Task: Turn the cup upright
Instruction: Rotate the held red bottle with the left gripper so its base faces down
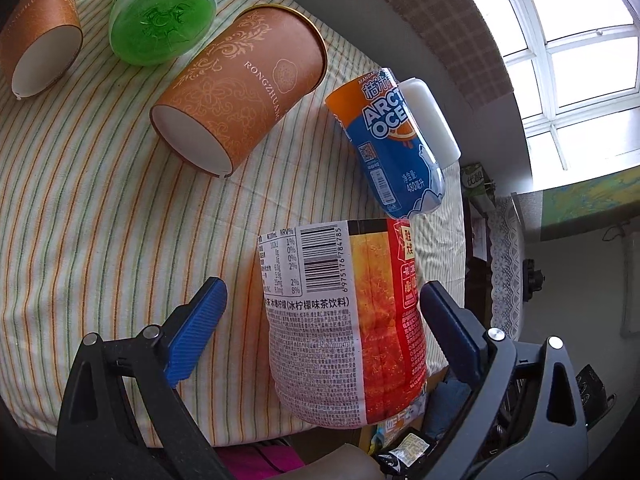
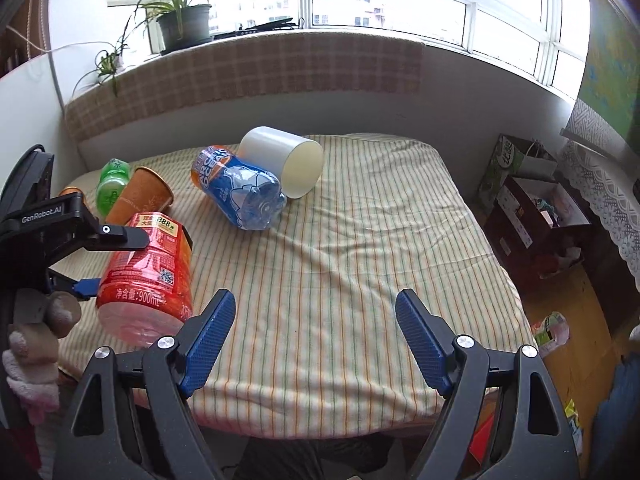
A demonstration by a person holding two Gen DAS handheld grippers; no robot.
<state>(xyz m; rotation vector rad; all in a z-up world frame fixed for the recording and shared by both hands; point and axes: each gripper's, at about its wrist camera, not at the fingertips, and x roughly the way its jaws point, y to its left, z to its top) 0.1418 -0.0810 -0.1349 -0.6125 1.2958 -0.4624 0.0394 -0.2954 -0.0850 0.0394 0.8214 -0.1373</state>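
Bare striped cloth (image 2: 360, 264) lies open right of the blue bottle (image 2: 236, 188), which seemingly touches the white cup (image 2: 284, 160), blocking its left side.

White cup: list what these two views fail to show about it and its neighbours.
- White cup: left wrist view, mostly hidden behind the blue bottle; mouth unseen there.
- Second brown cup: left wrist view, cut off by the frame edge; right wrist view, only a sliver behind the left gripper.
- Red bottle: cap unseen in both views.
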